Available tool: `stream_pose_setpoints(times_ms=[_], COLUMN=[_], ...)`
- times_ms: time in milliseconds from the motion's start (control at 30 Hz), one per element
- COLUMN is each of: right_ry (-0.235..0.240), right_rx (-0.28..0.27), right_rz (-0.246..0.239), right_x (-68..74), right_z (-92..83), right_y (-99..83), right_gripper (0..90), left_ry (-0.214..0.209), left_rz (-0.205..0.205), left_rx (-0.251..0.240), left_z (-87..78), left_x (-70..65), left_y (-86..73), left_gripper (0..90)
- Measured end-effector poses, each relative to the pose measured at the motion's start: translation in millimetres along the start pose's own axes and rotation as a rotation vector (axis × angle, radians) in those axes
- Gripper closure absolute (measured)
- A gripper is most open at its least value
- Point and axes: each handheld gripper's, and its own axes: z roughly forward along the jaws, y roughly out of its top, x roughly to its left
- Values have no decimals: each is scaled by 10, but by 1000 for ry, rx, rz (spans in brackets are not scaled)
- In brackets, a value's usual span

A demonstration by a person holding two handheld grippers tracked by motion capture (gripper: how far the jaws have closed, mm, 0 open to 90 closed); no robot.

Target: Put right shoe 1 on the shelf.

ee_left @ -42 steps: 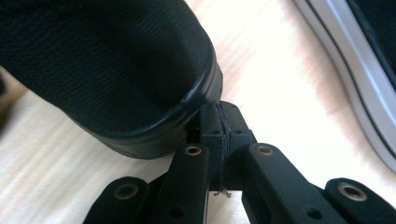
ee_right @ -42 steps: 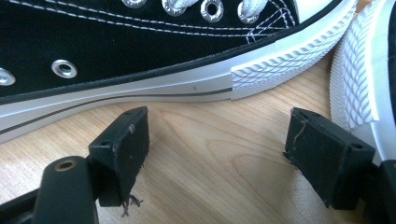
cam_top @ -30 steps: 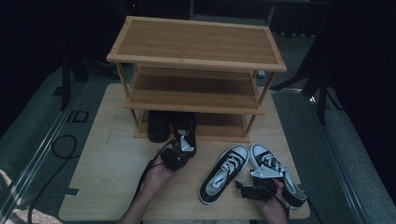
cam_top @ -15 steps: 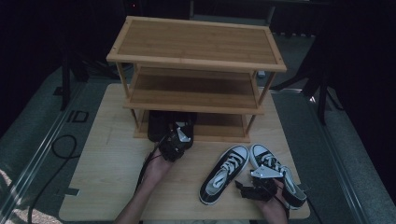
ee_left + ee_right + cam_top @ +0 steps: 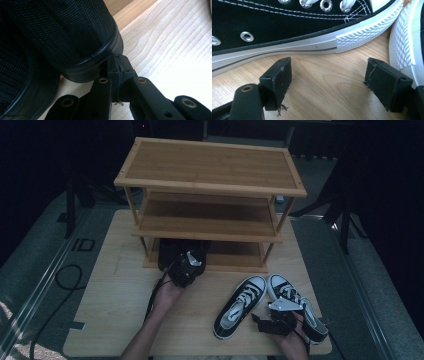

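Since the earlier frame, the left gripper (image 5: 186, 268) has pushed toward twelve o'clock, up to the bottom shelf of the bamboo shoe rack (image 5: 210, 195), where the black mesh shoes (image 5: 172, 251) sit at the rack's seven o'clock corner. Its jaws are pressed together with nothing between them, and in the left gripper view the tips (image 5: 117, 66) sit right against the glossy rim of one black mesh shoe (image 5: 75, 37); whether they actually push on it is hard to tell. At five o'clock on the wooden table (image 5: 110, 285), the right gripper (image 5: 274, 317) rests with jaws spread wide, empty, between the two black-and-white sneakers: the left sneaker (image 5: 239, 305) and the right sneaker (image 5: 295, 307).
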Motion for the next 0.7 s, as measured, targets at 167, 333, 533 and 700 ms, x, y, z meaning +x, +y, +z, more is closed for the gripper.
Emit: stream_pose_setpoints(times_ms=[167, 333, 533, 700], right_ry=[1, 1, 1, 1], right_rx=[0, 0, 0, 0], right_rz=[0, -1, 0, 0], right_x=[1, 1, 2, 3], right_z=[0, 0, -1, -1], right_y=[0, -1, -1, -1], right_gripper=[215, 216, 215, 216], left_ry=[-10, -37, -79, -91], left_rz=[8, 27, 54, 72], left_rx=[-16, -43, -55, -50], left_z=[-29, -70, 5, 104], left_x=[-38, -100, -188, -243], left_y=[-12, -47, -88, -78], left_gripper=[846, 786, 724, 707])
